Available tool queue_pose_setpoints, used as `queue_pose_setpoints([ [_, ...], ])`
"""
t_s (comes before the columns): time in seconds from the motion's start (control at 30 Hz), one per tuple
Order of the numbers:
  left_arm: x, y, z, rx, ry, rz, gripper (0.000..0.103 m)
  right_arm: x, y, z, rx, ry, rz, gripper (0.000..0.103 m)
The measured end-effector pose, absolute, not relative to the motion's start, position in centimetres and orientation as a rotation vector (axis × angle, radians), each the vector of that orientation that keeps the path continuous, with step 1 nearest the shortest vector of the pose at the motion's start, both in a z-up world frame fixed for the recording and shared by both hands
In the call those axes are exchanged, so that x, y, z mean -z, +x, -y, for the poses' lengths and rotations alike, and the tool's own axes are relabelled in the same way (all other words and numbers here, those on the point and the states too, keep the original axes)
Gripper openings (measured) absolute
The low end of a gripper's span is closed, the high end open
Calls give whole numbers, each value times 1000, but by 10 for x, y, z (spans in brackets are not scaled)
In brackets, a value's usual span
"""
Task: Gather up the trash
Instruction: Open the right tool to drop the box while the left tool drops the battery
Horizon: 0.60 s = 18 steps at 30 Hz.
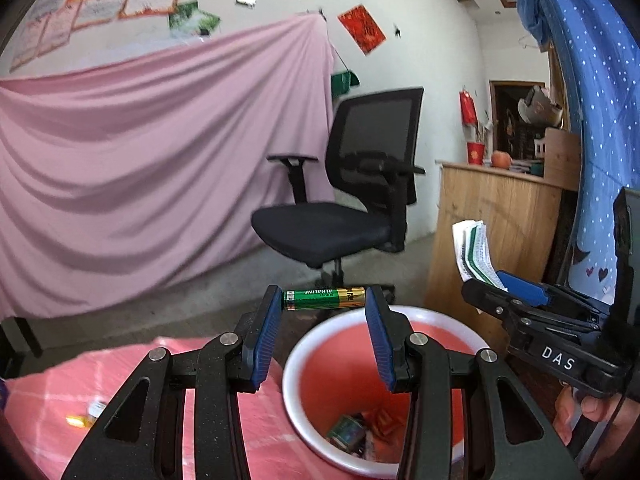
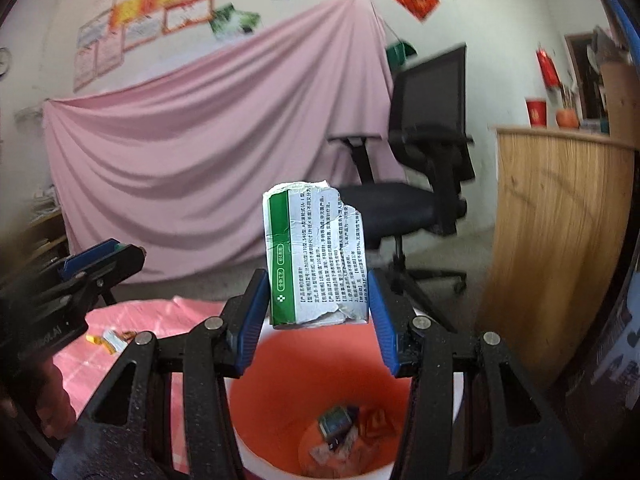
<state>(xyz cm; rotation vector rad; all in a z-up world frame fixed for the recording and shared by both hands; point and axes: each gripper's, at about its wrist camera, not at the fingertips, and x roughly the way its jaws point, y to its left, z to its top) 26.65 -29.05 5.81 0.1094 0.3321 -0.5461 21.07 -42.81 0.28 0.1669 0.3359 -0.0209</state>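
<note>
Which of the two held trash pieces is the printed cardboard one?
The one in the right gripper: a torn green-and-white box with printed text. The left gripper holds a green-and-gold battery instead.

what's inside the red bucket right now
At the bottom of the red bucket lie a dark green packet, an orange-red wrapper and pale scraps. The gripper frames hide the sides.

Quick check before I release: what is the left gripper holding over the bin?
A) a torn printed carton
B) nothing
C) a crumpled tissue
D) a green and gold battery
D: the left gripper has the green and gold battery pinched end to end between its fingertips, above the bin.
</note>
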Motion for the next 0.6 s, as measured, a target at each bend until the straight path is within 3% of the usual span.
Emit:
queue_pose_setpoints([
  [0.6,-13,301,317,600,131,-561,37,38,240,448,51,217,-596,70],
])
